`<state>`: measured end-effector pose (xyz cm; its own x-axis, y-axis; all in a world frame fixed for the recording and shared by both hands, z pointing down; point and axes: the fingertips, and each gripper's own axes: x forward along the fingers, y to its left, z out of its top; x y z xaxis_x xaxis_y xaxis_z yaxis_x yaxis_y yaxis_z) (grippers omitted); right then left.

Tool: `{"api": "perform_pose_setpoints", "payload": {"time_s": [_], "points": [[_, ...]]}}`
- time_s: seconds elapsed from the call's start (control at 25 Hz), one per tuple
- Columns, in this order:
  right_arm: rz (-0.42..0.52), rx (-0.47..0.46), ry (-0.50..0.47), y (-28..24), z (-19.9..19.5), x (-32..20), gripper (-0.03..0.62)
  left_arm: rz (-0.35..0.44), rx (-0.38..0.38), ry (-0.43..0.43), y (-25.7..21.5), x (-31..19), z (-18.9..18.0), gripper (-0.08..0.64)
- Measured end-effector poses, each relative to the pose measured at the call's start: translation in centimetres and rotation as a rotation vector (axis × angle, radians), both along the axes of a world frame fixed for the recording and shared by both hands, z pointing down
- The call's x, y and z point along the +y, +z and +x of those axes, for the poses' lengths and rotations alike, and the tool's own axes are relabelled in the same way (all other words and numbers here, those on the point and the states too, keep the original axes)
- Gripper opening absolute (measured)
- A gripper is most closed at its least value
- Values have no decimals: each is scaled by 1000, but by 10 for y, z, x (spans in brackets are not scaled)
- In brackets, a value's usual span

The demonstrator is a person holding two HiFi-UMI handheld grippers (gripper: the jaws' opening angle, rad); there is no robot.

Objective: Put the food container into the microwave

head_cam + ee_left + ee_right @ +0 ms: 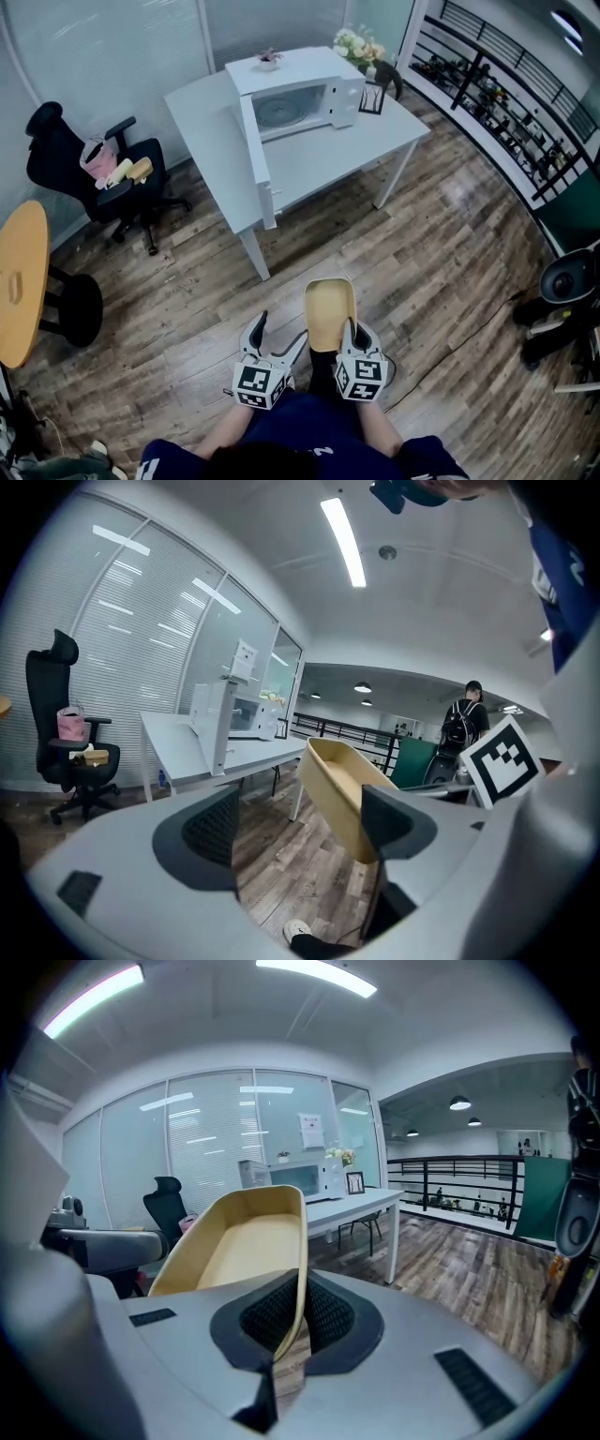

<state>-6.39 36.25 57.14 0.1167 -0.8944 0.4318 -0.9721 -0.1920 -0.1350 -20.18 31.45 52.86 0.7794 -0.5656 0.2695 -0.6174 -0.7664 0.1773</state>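
The tan oval food container (330,314) is empty and hangs over the wood floor in front of me. My right gripper (354,330) is shut on its near right rim; in the right gripper view the container's wall (239,1241) is pinched between the dark pads (328,1316). My left gripper (278,336) stands open just left of it, and the container (337,789) lies against its right jaw without being pressed. The white microwave (295,94) sits on the white table (319,173) ahead, its door (255,155) swung wide open toward me.
A black office chair (84,169) with small items on its seat stands left of the table. A round wooden table (19,281) is at the far left. Flowers (358,44) and a picture frame (373,97) sit beside the microwave. A railing (506,84) runs along the right.
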Motion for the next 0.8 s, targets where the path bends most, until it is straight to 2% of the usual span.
{"api": "perform_pose_setpoints", "payload": {"time_s": [0.44, 0.8], "points": [[22, 32, -130, -12, 94, -125, 14, 14, -3, -98, -7, -96, 86, 391], [24, 33, -175, -10, 159, -168, 14, 3, -7, -138, -1, -137, 153, 391]]}}
